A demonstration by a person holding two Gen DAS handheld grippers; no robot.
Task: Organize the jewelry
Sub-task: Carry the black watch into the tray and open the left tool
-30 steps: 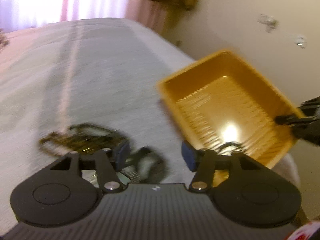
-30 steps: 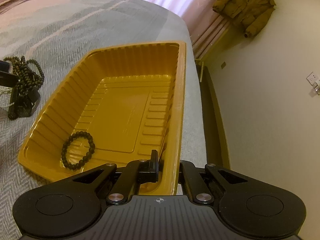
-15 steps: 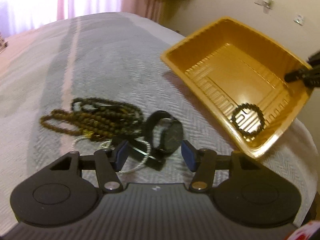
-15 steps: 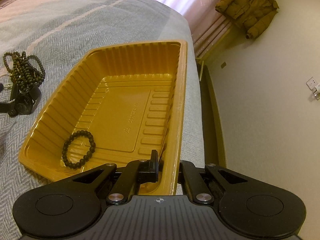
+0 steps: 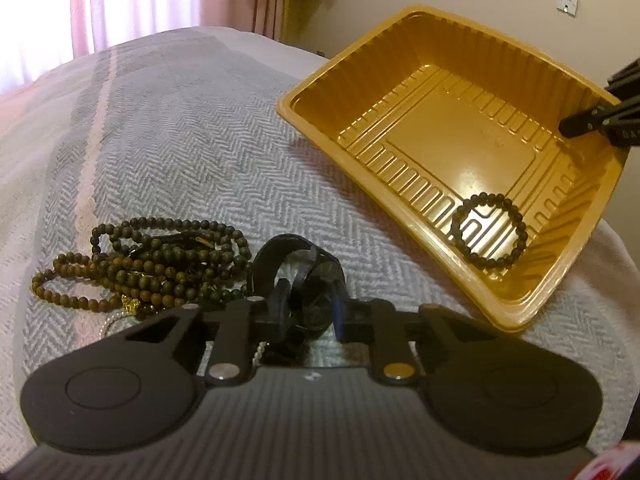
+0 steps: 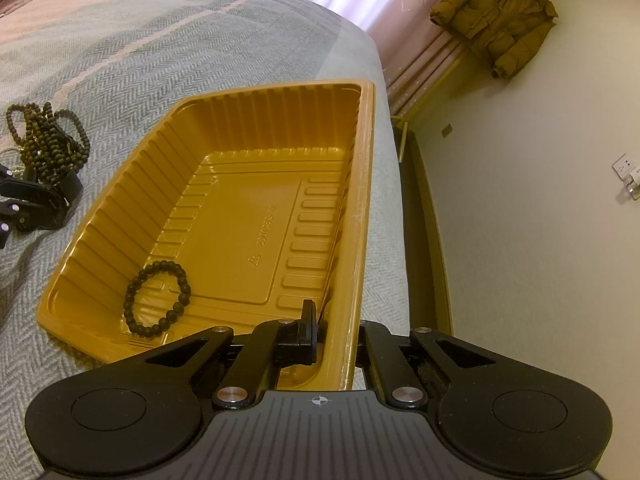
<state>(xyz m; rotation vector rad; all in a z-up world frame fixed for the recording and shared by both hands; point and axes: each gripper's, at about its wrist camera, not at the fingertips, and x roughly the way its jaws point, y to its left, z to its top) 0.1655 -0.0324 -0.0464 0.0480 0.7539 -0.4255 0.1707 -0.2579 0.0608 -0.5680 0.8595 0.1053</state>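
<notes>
A black watch lies on the grey bedspread next to a tangle of brown bead strands. My left gripper is down over the watch. Its jaws are closing, and the blue pads press the watch's sides. The yellow plastic tray sits to the right with a dark bead bracelet in its near corner. My right gripper is shut on the tray's side wall, one finger inside and one outside. In the right wrist view the bracelet lies near that grip, and the bead strands and left gripper show at far left.
A thin white pearl string peeks out under the beads. The bedspread stretches back toward pink curtains. The bed's edge runs just right of the tray, with a dark gap and a cream wall beyond. A brown jacket hangs on that wall.
My left gripper has come down onto the watch and its jaws have narrowed from wide apart to the watch's sides. The right gripper and tray have stayed put.
</notes>
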